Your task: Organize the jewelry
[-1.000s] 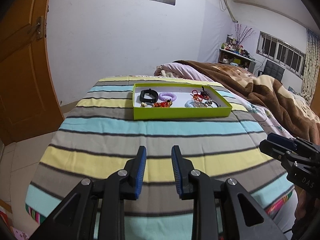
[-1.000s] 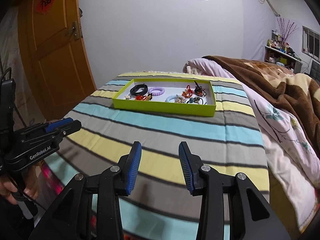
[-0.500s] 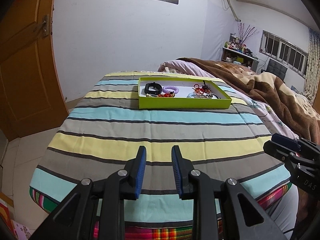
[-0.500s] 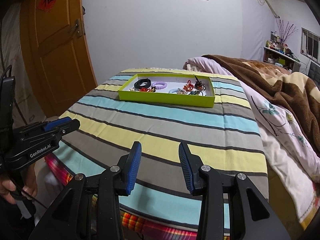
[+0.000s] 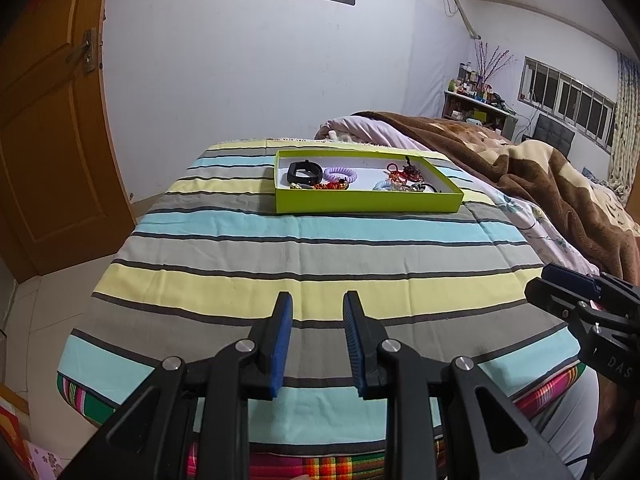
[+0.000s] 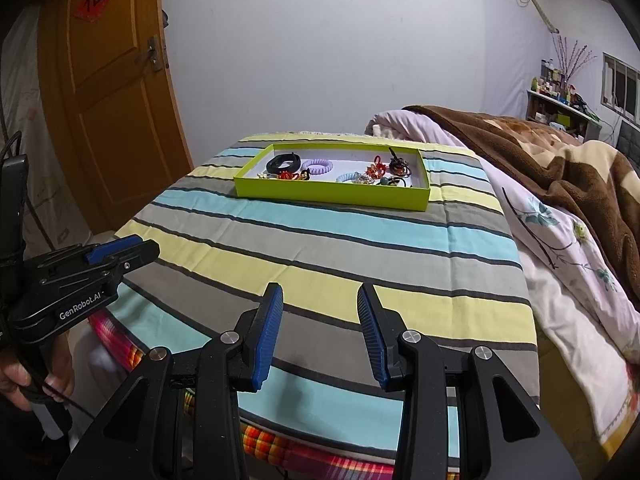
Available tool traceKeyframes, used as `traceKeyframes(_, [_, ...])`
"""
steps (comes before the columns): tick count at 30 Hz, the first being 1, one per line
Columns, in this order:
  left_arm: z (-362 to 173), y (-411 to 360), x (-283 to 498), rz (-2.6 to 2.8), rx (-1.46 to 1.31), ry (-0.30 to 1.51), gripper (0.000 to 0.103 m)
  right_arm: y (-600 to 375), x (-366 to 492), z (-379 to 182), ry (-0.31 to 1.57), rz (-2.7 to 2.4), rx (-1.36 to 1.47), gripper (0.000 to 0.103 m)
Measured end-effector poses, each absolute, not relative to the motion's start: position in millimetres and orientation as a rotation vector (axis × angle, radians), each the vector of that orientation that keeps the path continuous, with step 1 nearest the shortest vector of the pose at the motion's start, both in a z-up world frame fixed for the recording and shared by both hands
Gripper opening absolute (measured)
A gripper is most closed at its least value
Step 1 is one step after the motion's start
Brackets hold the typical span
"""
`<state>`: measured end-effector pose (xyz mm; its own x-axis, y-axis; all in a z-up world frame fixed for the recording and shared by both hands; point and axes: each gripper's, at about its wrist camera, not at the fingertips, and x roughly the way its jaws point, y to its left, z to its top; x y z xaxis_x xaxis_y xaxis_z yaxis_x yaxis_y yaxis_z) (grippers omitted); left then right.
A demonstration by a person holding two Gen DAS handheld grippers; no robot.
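A lime-green tray [image 5: 368, 203] [image 6: 328, 196] lies far back on the striped bedspread. Inside it are a black band [image 5: 305, 172] [image 6: 283, 162], a lilac coil hair tie [image 5: 340, 173] [image 6: 317, 166], a pale blue ring [image 6: 347, 177], red-orange trinkets [image 5: 330, 186] [image 6: 376, 169] and other small pieces. My left gripper [image 5: 317, 334] hovers open and empty over the near end of the bed, well short of the tray. My right gripper [image 6: 320, 330] is also open with nothing between its fingers, equally far from the tray. Each gripper appears at the edge of the other's view.
A striped cloth [image 5: 320, 252] covers the bed's near end. A brown blanket [image 5: 540, 176] and floral quilt [image 6: 568, 248] lie heaped to the right. A wooden door [image 6: 112, 120] stands at left. A shelf with bottles [image 5: 476, 96] sits by the far window. A hand [image 6: 24, 376] holds the left gripper.
Both grippers have drawn back from the tray, which now looks smaller and farther off; the bed's near edge has come into view. Jaw openings are unchanged.
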<state>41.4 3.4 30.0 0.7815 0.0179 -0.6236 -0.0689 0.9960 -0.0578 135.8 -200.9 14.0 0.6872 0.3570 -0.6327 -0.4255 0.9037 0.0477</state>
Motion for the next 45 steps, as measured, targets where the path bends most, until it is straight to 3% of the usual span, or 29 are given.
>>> traceKeyframes(45, [26.6,1.5,42.3,0.066,-0.062,0.687,0.027,-199.3,137.8,8.7,0.702,0.437,-0.105,0.04])
